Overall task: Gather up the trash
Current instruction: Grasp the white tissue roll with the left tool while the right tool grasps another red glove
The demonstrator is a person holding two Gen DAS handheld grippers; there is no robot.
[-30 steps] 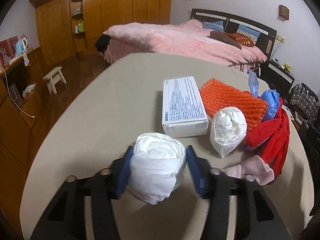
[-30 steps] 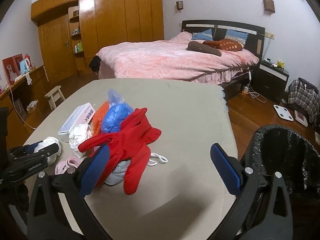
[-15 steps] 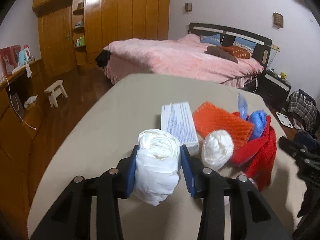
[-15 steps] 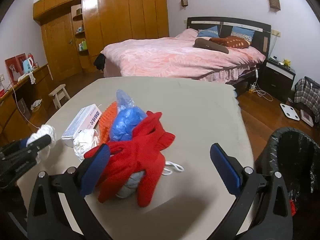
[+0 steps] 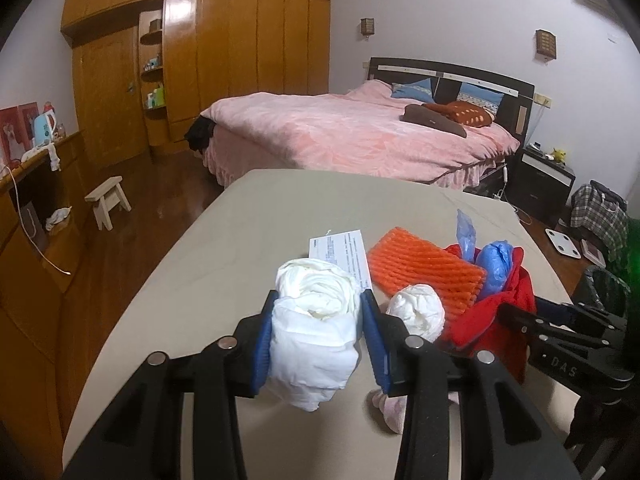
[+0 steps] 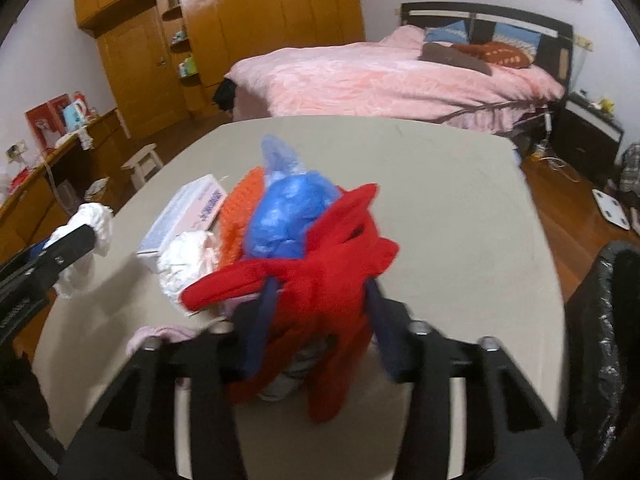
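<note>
White wad upright, left tool.

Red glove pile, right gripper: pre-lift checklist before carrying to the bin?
1. Right gripper has just been closing; its fingers flank the red glove: ok.
2. Firm hold on the glove: cannot tell, the frame is blurred.
3. Glove free of the blue plastic bag leaning against it: cannot tell.
4. Left gripper clamped on the white wad, raised off the table: ok.
5. Black-lined bin open beside the table: ok.
6. Second white wad, orange foam net, box left on the table: not ok.
</note>
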